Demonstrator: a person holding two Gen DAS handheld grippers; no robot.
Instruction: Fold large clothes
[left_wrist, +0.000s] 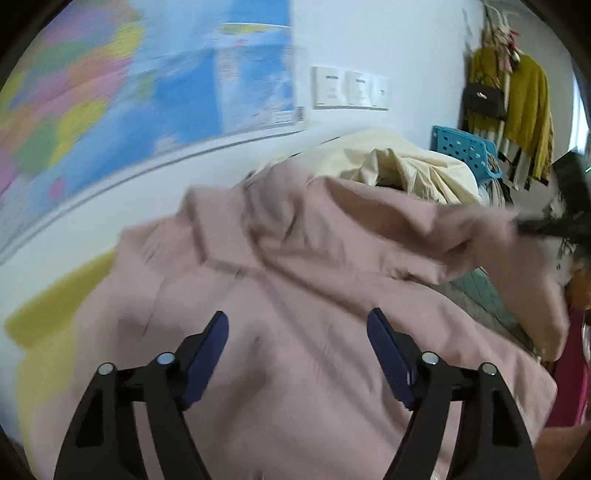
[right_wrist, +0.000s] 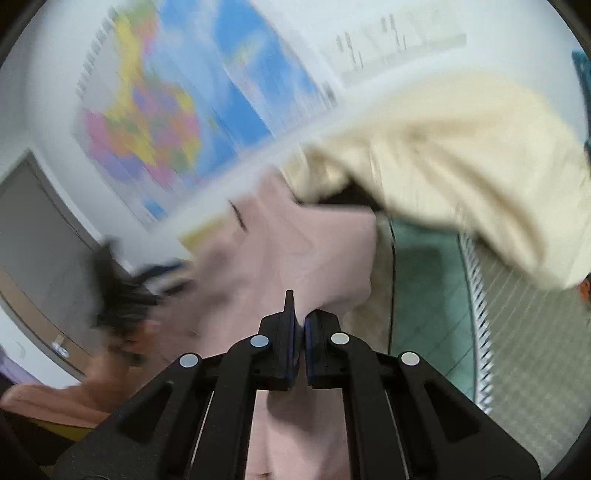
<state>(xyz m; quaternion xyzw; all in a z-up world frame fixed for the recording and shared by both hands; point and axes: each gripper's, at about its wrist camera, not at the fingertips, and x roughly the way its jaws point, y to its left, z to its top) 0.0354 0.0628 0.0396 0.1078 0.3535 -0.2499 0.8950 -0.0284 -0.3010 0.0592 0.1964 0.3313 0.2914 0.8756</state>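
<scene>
A large pink garment (left_wrist: 295, 295) lies spread and rumpled over a work surface, just below a colourful wall map (left_wrist: 129, 92). No neat fold shows on it: the cloth is wrinkled, with ridges and a raised flap. By the look of it, the folding is at an early stage, with most of the work left. Both views are blurred, so fine detail is uncertain.

Farther from the map, behind the pink garment, a cream garment (left_wrist: 399, 162) sits in a loose heap, also unfolded. Beyond it, farthest from the map, stand a blue plastic basket (left_wrist: 465, 151) and mustard-yellow clothes hanging (left_wrist: 524, 110) on the wall.

The left gripper (left_wrist: 297, 321) hovers over the middle of the pink garment, its two blue-padded fingers spread wide apart and holding nothing. Whether the pads touch the cloth cannot be told.

The right gripper (right_wrist: 300, 314) is clenched, its fingers pressed nearly together with pink cloth between them; it appears to grasp an edge of the pink garment (right_wrist: 295, 251) on the side away from the map and lift it. The cream garment (right_wrist: 461, 166) lies just beyond.
</scene>
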